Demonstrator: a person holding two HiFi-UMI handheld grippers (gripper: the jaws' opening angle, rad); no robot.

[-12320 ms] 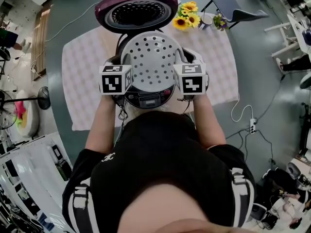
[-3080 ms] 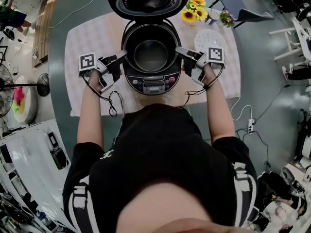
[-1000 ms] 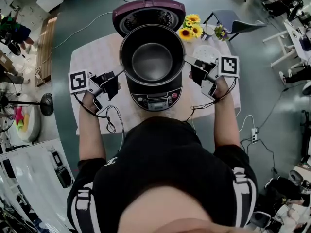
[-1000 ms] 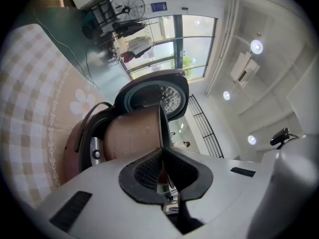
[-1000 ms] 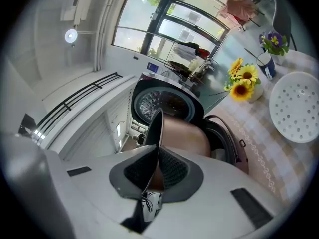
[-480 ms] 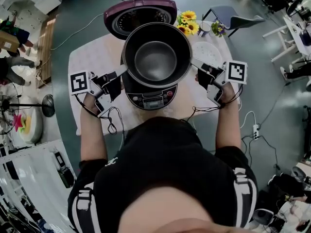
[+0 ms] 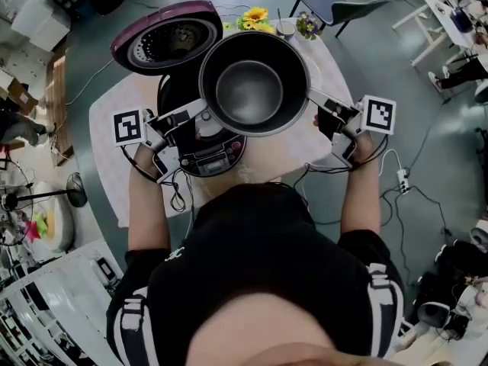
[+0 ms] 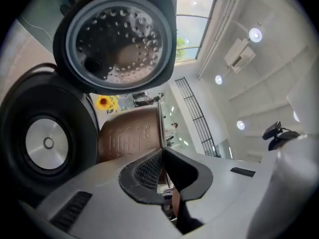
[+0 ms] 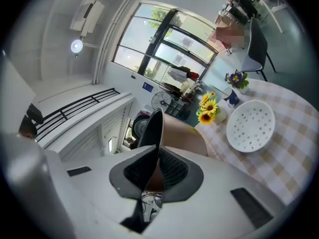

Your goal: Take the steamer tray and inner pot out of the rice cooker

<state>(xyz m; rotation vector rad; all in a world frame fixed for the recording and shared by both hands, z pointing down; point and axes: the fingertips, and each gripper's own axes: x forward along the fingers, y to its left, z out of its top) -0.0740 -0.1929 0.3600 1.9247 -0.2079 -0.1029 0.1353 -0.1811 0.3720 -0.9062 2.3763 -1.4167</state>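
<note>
The dark inner pot (image 7: 254, 82) hangs in the air above the table, to the right of the rice cooker (image 7: 200, 149). My left gripper (image 7: 200, 111) is shut on the pot's left rim, and my right gripper (image 7: 313, 96) is shut on its right rim. In the left gripper view the copper pot wall (image 8: 130, 136) runs into the left gripper (image 8: 162, 156), with the empty cooker well (image 8: 47, 143) and open lid (image 8: 117, 39) beside it. The right gripper (image 9: 157, 156) clamps the rim too. The white steamer tray (image 9: 250, 125) lies on the checked cloth.
The purple lid (image 7: 168, 43) stands open behind the cooker. Sunflowers in a small vase (image 7: 255, 14) stand at the table's far edge, with a chair (image 7: 335, 6) beyond. The checked tablecloth (image 7: 114, 128) covers the table. Cables hang from both grippers.
The pot, held by both grippers, has moved from above the cooker to the right, so the cooker body now sits left of it. Both grips are unchanged.
</note>
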